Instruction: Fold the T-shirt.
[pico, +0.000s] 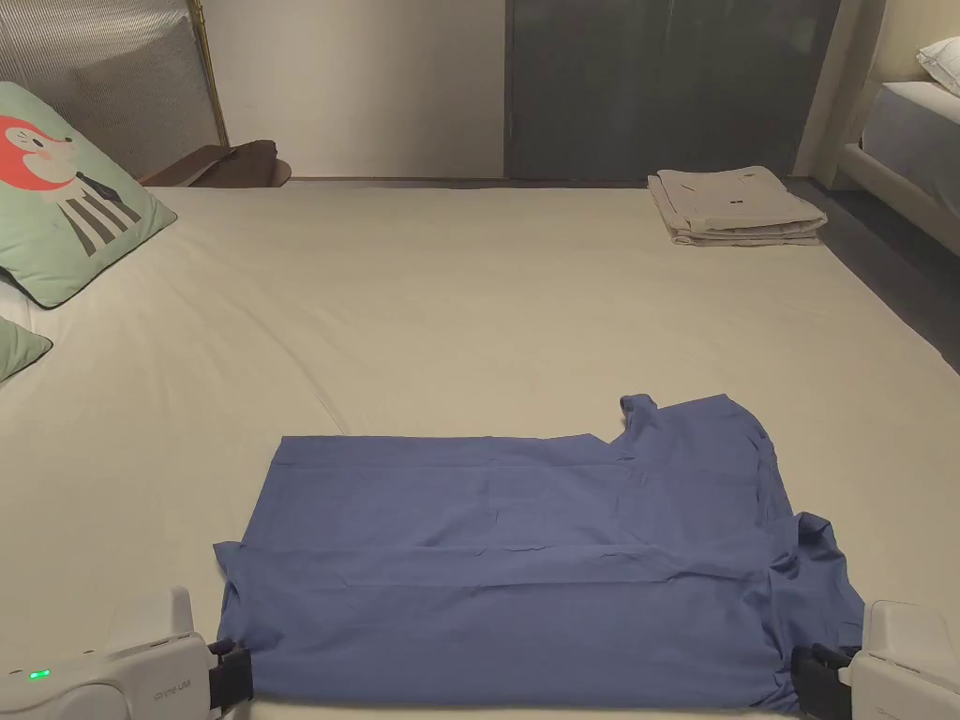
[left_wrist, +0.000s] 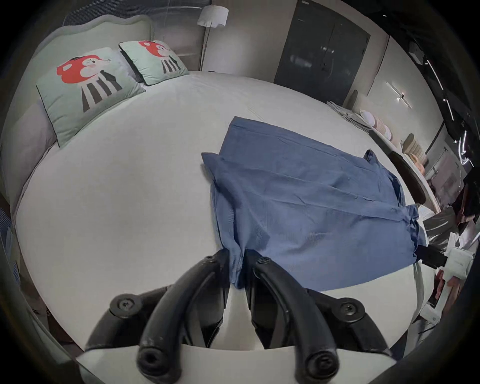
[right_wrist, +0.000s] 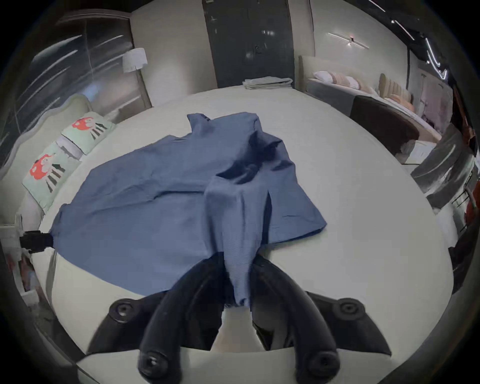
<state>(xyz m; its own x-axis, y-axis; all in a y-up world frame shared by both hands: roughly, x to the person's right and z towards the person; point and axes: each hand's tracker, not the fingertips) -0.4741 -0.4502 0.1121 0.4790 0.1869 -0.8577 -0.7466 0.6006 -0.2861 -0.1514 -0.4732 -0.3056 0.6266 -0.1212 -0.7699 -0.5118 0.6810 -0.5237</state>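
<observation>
While both grippers (pico: 230, 673) (pico: 814, 680) pinch T-shirt (pico: 525, 553) near edge, bed (pico: 469, 300) w/ room beyond

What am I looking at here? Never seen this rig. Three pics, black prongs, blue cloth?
No robot arm: a person holds a two-jaw claw in each hand. The head view comes from a camera on the person's head; the other two come from cameras riding on each claw, so the black prongs up close are that claw's own jaws. On the bed a blue T-shirt lies partly folded. The left claw is shut on its near left corner, the right claw on its near right corner. Farther off sit a stack of folded beige clothes and a cartoon cushion.
</observation>
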